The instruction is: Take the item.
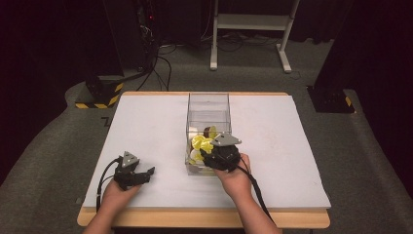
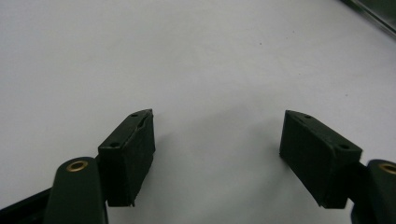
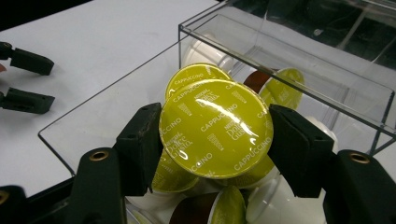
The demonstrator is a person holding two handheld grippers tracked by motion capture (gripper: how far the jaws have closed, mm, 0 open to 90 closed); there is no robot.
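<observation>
Left gripper [image 1: 146,174] resting low at the near left of the white table [image 1: 146,126], jaws spread wide over bare surface, nothing between them. Further right, clear plastic box [image 1: 208,105] standing mid-table, holding a heap of coffee capsules. Right gripper [image 3: 215,135] reaching into the near end of that box, jaws pinching a yellow-green capsule [image 3: 215,128] by opposite sides of its rim, pads [image 3: 140,144] pressed against the edge.

Capsule held just above the heap, inside the box near its front wall, foil lid tilted toward the camera. Probably light and fairly stiff at the rim; thin foil top likely easy to dent or puncture, glossy surface possibly slippery. Best taken across the rim, as now, not on the foil face.

Round, glossy lid, printed "CAPPUCCINO" and a brand mark in white; similar yellow-green, brown and white capsules below.
</observation>
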